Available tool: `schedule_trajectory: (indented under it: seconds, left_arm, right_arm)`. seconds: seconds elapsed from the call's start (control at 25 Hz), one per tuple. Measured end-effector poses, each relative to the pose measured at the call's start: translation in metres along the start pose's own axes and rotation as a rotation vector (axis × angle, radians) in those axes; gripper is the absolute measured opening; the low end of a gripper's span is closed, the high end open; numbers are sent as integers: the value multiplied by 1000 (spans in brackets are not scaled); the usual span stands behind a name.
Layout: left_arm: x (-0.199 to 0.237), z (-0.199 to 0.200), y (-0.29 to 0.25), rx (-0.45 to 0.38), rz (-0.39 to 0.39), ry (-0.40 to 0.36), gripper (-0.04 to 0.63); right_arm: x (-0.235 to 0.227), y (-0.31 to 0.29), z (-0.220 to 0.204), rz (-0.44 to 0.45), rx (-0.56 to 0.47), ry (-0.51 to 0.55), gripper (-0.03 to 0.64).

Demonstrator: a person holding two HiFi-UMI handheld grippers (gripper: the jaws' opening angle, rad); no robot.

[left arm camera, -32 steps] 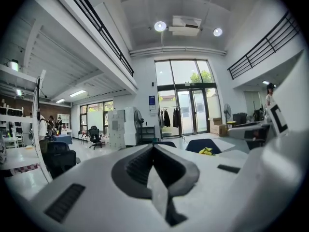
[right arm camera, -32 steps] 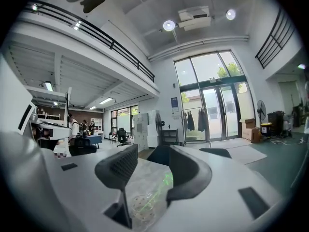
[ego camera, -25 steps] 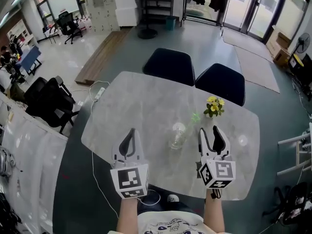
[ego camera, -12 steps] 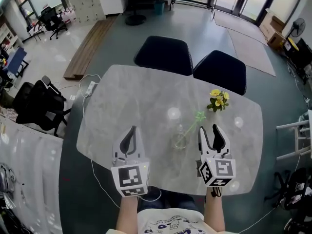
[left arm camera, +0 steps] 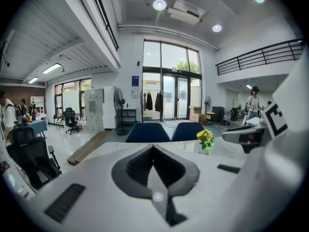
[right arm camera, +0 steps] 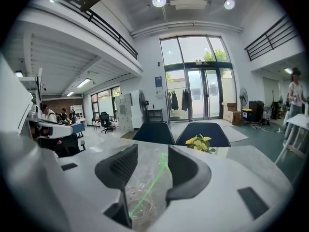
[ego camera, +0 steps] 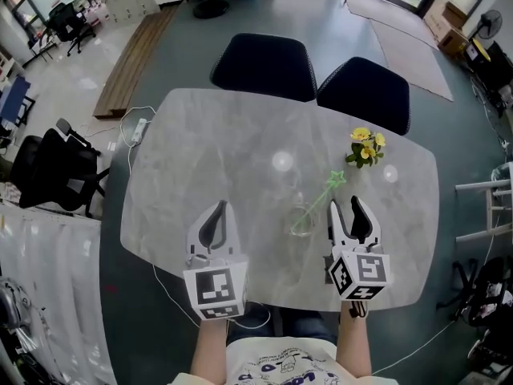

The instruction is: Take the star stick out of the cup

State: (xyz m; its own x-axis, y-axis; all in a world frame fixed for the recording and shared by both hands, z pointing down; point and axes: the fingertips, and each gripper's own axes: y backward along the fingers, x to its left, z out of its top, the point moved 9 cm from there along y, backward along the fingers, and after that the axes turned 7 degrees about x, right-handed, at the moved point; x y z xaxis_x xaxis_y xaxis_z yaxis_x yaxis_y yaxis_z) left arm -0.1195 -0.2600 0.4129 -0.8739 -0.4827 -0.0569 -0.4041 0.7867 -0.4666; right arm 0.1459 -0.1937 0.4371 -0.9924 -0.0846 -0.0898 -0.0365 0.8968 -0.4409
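The clear cup (ego camera: 300,219) stands on the grey table (ego camera: 208,143) with the green star stick (ego camera: 321,196) in it. The stick leans up and away to the right, its star end clear of the rim. My right gripper (ego camera: 346,208) hangs just right of the cup, jaws spread and grasping nothing. Through its own view the cup and stick show in the gap between them. My left gripper (ego camera: 218,208) hovers left of the cup, a little further off, jaws pressed together on nothing. Beyond the cup to the right sit yellow flowers (ego camera: 365,146), with two dark chairs (ego camera: 264,64) past the far edge.
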Motion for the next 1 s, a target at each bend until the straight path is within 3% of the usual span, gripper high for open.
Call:
schedule_trajectory:
  seconds: [1.0]
  left_arm:
    - [-25,-43,-41,141,11,14,2]
  right_arm:
    - [-21,-52,-53,84,154,-50,195]
